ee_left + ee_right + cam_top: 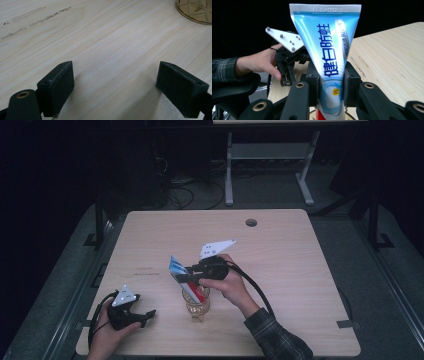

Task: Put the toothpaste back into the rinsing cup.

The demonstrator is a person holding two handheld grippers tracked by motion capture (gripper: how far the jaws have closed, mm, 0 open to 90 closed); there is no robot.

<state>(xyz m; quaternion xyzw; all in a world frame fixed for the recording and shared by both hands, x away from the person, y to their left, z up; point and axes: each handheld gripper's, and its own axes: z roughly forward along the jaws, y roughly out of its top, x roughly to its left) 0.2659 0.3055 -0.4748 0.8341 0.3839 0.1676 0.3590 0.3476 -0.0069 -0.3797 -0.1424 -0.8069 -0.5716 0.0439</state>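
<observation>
The right gripper (331,86) has its fingers pinching a blue and white toothpaste tube (329,50), held tilted over a gold patterned glass (196,305) near the worktop's (280,270) front edge; the tube's lower end is cut off. The left gripper (115,87) rests low, fingers spread, nothing between them.

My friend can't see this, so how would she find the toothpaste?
Look at the pale wooden table, then at the near middle of it, where a clear patterned glass stands. The toothpaste tube sticks up out of that glass, pinched by the right gripper. It is the only blue, white and red thing there.
</observation>
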